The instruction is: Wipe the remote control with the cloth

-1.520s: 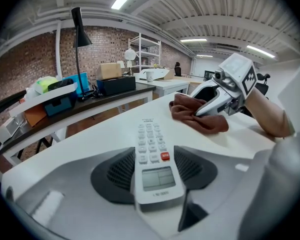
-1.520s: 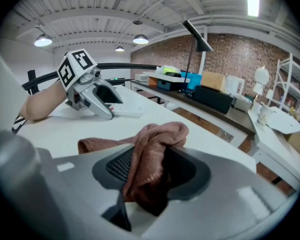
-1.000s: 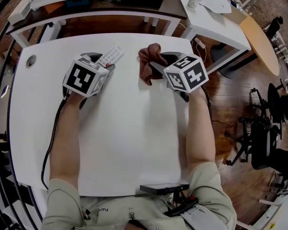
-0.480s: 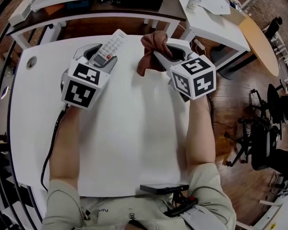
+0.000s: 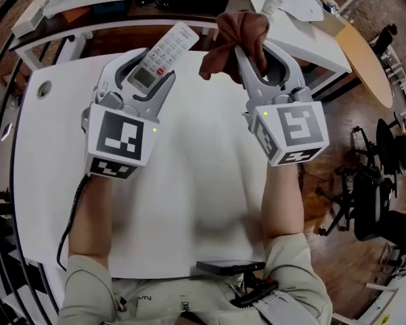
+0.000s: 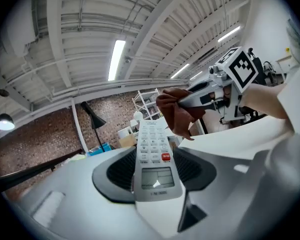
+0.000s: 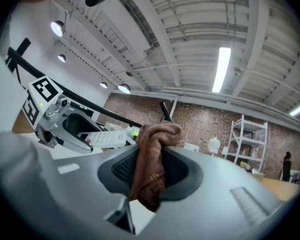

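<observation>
The left gripper point(image 5: 149, 68) is pinching the screen end of the stiff, probably light remote control point(image 5: 166, 48) between its jaws. The right gripper point(image 5: 254, 46) is squeezing the soft, floppy cloth point(image 5: 224, 51).

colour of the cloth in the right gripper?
Reddish-brown crumpled cloth; clearest in the right gripper view.

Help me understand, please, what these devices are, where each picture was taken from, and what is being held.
A person holds a two-jaw gripper in each hand; the marker cubes belong to them. The top-down picture comes from a camera on the person's head; the other two come from cameras riding on each gripper, looking along its jaws. The left gripper grips a white remote control, the right gripper a brown cloth, both above the white table. A dark flat device lies at its near edge.
</observation>
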Demonstrator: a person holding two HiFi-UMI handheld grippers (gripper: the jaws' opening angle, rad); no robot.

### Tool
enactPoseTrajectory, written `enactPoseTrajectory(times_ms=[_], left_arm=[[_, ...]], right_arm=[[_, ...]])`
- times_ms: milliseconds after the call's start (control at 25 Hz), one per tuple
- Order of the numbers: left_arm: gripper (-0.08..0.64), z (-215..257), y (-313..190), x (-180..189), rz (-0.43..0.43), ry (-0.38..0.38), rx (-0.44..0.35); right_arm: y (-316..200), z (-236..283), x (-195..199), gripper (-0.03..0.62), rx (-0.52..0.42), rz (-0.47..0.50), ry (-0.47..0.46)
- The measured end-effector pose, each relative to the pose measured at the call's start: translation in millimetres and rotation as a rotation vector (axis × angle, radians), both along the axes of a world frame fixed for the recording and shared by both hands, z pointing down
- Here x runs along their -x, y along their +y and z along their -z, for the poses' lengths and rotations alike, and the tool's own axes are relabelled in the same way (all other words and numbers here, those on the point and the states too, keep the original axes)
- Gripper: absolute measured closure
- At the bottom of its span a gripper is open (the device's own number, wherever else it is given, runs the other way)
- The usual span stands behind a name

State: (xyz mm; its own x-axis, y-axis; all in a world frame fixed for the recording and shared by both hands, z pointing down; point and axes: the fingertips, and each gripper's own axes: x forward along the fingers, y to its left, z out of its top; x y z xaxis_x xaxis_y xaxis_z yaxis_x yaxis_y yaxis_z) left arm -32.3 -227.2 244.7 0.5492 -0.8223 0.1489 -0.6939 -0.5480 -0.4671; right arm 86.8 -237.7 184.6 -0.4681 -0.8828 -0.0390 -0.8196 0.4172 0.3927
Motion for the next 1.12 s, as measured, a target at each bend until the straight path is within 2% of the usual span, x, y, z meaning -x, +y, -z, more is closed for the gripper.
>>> enactPoseTrajectory(times_ms=[200, 320, 440, 640, 880, 1120], left_arm=[[0.318, 26, 21, -12, 0.000, -0.029, -0.145], [0.318, 35, 30, -15, 0.003, -0.028, -0.199], [0.318, 40, 33, -14, 0.000, -0.023, -0.232], [0.318, 44, 34, -12, 0.001, -0.011, -0.241], [0.318, 46, 35, -9, 0.005, -0.006, -0.255], [0.318, 46, 35, -6, 0.009, -0.027, -0.269]], right_arm=[[33, 36, 14, 0.491, -0.181, -0.019, 0.077], [45, 42, 28, 0.491, -0.234, -0.017, 0.132], [49, 38, 39, 0.491, -0.243, -0.015, 0.202], [56, 18, 54, 0.491, -0.198, 0.019, 0.363], [72, -1, 80, 0.491, -0.189, 0.122, 0.481], [93, -22, 103, 0.491, -0.218, 0.235, 0.679]])
